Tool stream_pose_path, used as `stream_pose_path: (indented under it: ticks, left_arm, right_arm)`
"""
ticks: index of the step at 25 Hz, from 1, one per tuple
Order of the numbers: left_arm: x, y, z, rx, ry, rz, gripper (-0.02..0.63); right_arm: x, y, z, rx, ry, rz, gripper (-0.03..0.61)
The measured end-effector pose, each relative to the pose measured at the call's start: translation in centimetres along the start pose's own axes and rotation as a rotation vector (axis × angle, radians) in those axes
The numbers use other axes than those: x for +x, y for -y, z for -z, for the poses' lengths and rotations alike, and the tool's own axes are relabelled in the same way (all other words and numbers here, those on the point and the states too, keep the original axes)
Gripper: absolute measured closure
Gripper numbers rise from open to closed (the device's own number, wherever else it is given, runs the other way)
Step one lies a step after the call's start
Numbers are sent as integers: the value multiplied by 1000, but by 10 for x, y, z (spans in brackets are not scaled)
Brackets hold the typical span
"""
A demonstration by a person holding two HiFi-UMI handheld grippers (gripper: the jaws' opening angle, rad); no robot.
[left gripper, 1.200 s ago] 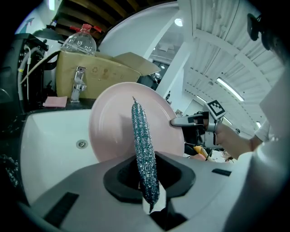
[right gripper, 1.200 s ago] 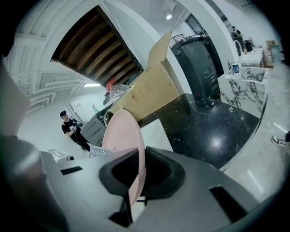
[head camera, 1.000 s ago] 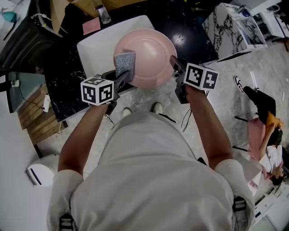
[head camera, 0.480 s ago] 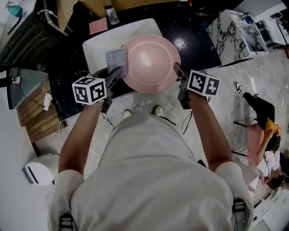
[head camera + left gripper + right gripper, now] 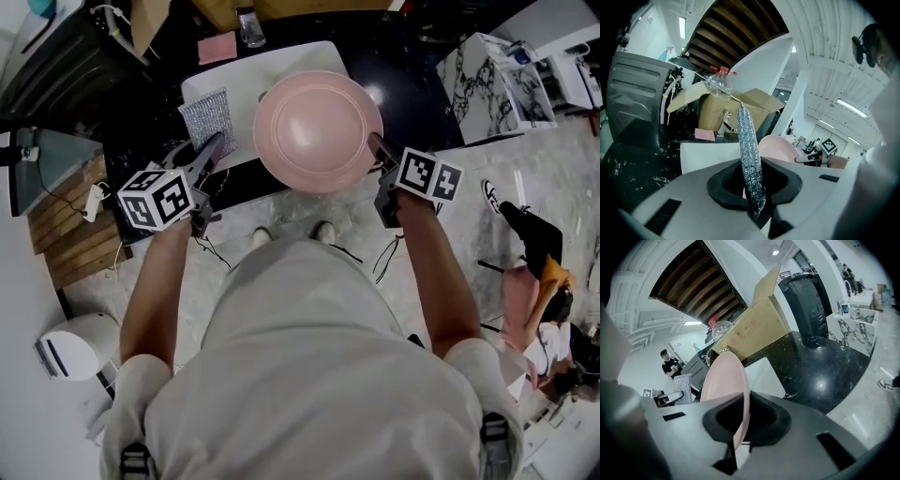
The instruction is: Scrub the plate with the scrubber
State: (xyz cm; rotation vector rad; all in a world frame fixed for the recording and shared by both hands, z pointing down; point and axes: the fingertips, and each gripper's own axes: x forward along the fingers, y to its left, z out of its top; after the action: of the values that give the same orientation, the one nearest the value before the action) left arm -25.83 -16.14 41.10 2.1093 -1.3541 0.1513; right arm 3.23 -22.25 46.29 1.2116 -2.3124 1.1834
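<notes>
Two claws were both clenched: the right claw [image 5: 376, 147] pinched the near right rim of the pink plate [image 5: 317, 131], holding it tilted over a white board [image 5: 239, 80] on the black tabletop [image 5: 403, 84]. The left claw [image 5: 212, 146] gripped the silver mesh scrubber [image 5: 208, 117] by its lower edge, with the pad standing up out of the jaws. The scrubber sat just left of the plate, close but clear of it, so no rubbing was under way; this looked like a gap between strokes or an approach. The next move would call for swinging the pad's flat face rightward onto the plate's surface and pressing lightly, while the right claw kept the rim from twisting.
</notes>
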Motion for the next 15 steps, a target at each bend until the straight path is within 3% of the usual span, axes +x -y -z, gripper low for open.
stream_pose_path:
  ticks: [8,15]
  left_arm:
    - [-46,-5,3,-21,64,7,546]
    - [-75,-9,19,26,73,5,545]
  right_arm:
    - [28,-22,-9,-29,-38,-13,554]
    - [67,-39,-19,-31,-79,-13,554]
